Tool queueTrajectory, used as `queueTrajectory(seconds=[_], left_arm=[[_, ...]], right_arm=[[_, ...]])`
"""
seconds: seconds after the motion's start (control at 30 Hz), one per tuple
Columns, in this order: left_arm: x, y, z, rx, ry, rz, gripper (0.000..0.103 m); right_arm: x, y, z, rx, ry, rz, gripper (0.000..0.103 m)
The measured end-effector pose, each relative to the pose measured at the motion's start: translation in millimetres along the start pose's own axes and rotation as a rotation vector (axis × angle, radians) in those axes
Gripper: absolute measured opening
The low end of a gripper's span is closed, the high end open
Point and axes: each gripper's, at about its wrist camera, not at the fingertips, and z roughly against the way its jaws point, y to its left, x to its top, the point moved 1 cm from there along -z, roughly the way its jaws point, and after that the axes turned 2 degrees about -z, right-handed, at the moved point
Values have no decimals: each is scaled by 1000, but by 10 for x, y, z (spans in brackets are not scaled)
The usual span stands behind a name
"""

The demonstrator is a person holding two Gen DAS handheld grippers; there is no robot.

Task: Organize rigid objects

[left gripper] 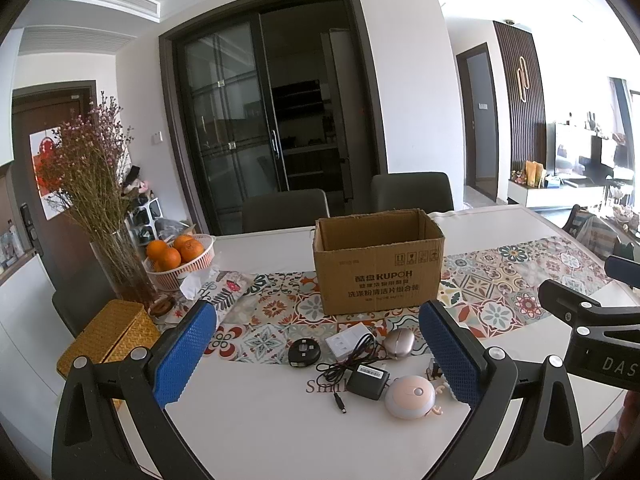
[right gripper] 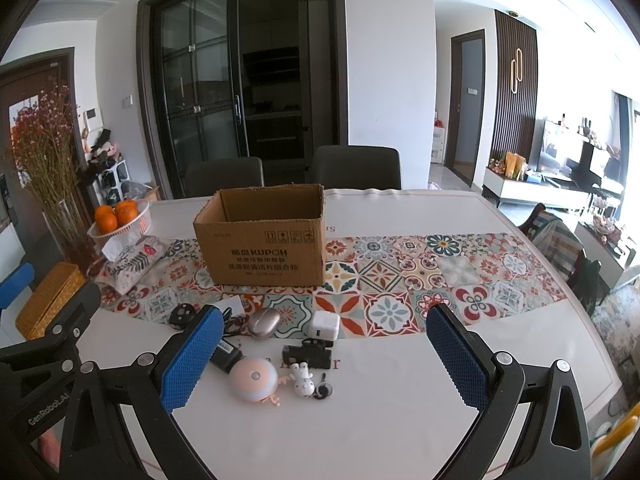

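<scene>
Small rigid items lie clustered on the desk (right gripper: 400,420) at 6 o'clock of the open cardboard box (right gripper: 262,236): pink round toy (right gripper: 253,379), black adapter (left gripper: 367,381) with cord, white charger cube (right gripper: 325,324), grey oval case (right gripper: 263,321). Left hand-held gripper (left gripper: 320,354), jaws wide apart, frames the adapter from above; right hand-held gripper (right gripper: 324,360), jaws also apart, holds nothing. Box print reads "KUPOH"; desk lettering partly hidden

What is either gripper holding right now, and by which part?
Nothing. The left gripper and right gripper are both open and empty above the table; the small items lie loose before the cardboard box.
</scene>
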Motion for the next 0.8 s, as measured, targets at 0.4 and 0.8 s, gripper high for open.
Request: queueTrajectory(seconds=[0.4, 0.8], left_arm=[[-4, -7, -6, -2, 1, -1, 103], [-17, -22, -7, -5, 3, -3, 103]], right_arm=[[0, -4, 0, 1, 2, 0, 102], [-4, -1, -8, 1, 3, -2, 102]])
